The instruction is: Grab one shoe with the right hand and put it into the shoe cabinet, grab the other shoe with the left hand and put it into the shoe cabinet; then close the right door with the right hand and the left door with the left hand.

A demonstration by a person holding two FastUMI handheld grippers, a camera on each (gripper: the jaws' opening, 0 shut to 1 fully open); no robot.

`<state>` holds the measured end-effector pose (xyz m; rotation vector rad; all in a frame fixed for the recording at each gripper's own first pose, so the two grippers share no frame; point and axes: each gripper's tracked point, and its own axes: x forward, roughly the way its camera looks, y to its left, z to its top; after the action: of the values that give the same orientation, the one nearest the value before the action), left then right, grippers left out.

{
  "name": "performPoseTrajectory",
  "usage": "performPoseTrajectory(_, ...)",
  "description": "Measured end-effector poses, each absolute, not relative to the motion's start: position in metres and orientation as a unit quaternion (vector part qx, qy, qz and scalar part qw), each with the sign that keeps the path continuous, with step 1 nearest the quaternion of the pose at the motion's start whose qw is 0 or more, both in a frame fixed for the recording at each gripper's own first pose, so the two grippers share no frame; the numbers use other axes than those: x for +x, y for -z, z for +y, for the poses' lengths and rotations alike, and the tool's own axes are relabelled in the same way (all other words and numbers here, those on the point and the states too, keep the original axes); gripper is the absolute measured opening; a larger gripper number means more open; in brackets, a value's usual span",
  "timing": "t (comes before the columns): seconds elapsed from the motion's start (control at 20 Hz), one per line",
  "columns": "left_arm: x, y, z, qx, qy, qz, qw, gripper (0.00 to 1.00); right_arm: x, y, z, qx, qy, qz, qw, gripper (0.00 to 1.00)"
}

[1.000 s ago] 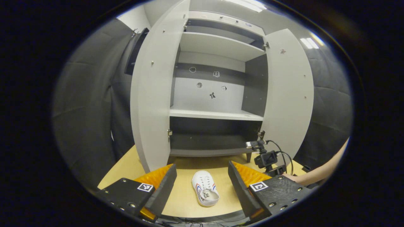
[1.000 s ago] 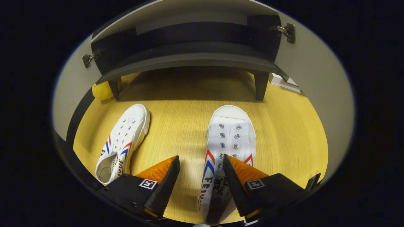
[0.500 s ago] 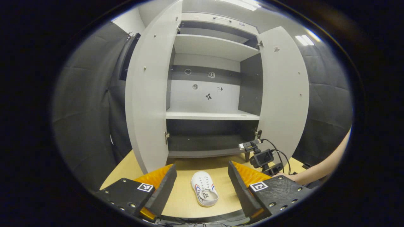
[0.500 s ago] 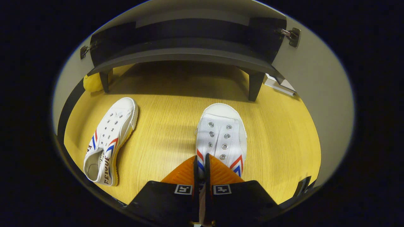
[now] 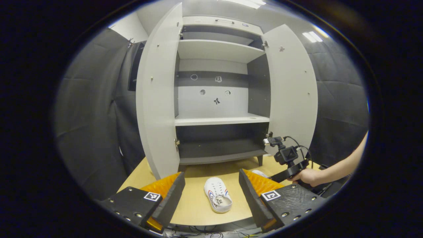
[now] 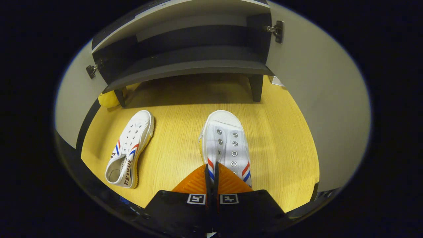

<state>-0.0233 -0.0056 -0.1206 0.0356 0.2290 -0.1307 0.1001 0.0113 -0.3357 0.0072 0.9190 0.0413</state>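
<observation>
Pinching the side wall of the right-hand shoe (image 6: 224,142) near its heel, the right gripper (image 6: 211,172) looks clamped; canvas seems light, soft; the left gripper (image 5: 211,188) gapes above the other shoe (image 5: 218,198) on the floor (image 6: 281,138) before the cabinet (image 5: 218,120).

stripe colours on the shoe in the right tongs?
Red and blue stripes on the white shoe; clearest in the right gripper view.

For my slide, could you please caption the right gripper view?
Right gripper shut on one white shoe before the open cabinet.

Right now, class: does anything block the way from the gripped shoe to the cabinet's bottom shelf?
Nothing visible does. The right hand-held gripper is shut on the shoe; both doors are open, and bare floor leads to the bottom shelf.
</observation>
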Motion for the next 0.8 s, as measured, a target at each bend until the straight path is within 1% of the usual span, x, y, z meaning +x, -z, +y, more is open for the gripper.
performPoseTrajectory(0.3,-0.027,0.113,-0.016,0.015,0.076,0.104,0.992,0.94,0.078,0.289,0.018,-0.016,-0.041,0.380,0.924,0.02)
performPoseTrajectory(0.5,-0.031,0.109,-0.021,0.020,0.080,0.097,0.992,0.94,0.061,0.244,0.031,0.005,-0.065,0.325,0.943,0.02)
performPoseTrajectory(0.6,-0.035,0.104,-0.024,0.021,0.081,0.092,0.992,0.94,0.048,0.220,0.034,-0.004,-0.073,0.297,0.952,0.02)
performPoseTrajectory(0.8,-0.047,0.101,-0.022,0.026,0.082,0.087,0.992,0.94,0.029,0.172,0.043,-0.005,-0.092,0.257,0.962,0.02)
